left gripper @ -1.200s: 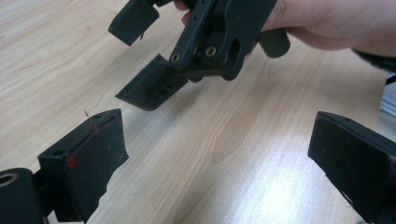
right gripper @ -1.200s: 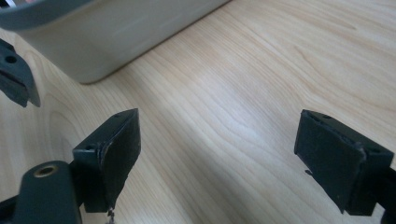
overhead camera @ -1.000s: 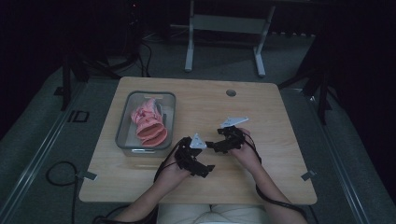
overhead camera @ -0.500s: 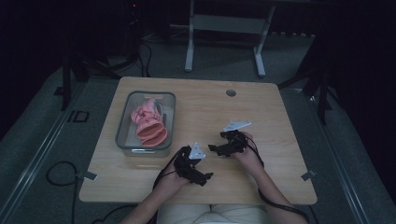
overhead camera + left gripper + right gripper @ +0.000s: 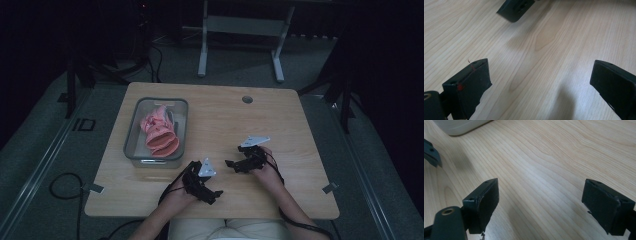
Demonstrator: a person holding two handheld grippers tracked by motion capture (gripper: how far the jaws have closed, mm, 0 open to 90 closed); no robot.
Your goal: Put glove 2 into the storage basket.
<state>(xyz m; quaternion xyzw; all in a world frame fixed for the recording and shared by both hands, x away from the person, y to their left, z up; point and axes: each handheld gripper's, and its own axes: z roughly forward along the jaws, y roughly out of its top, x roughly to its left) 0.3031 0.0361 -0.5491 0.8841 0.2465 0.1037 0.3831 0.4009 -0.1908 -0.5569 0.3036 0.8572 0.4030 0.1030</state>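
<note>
Pink cloth (image 5: 160,132) in bin (image 5: 132,131), apart from both claws.

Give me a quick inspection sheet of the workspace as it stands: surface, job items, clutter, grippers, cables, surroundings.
Surface: light wooden table, one round dark spot near its far edge.
Job's things: clear bin at the table's left, holding a bunched pink cloth.
Clutter: nothing seen.
Grippers: left gripper open over bare wood, holding nothing; right gripper open over bare wood, holding nothing. Both sit at the near edge, right of the bin.
Cables: black cables loop on the floor at near left.
Surroundings: dim room, grey floor, metal stand legs beyond the table.
</note>
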